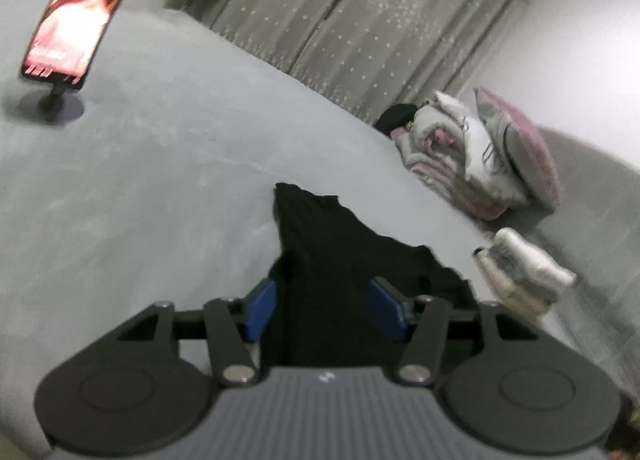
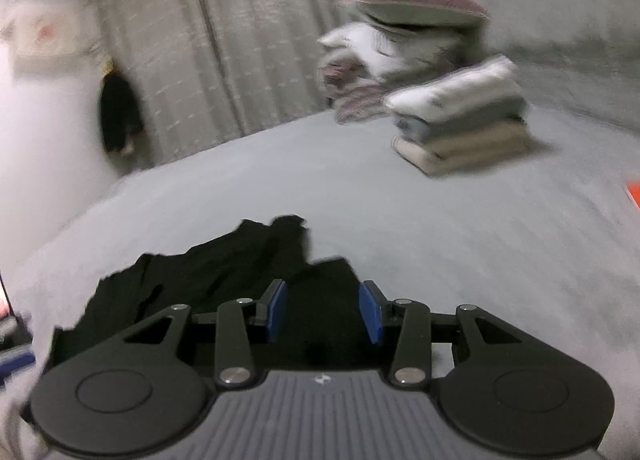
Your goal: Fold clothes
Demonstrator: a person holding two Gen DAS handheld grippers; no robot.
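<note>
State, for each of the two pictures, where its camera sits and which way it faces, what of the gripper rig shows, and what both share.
Left wrist: on the left gripper, facing along its open blue fingers over the black garment on the grey bed, toward a phone on a stand and curtains.
Right wrist: on the right gripper, fingers open, facing the folded stack.
Shared: garment, bed, curtains, folded stack, pink cushion.
</note>
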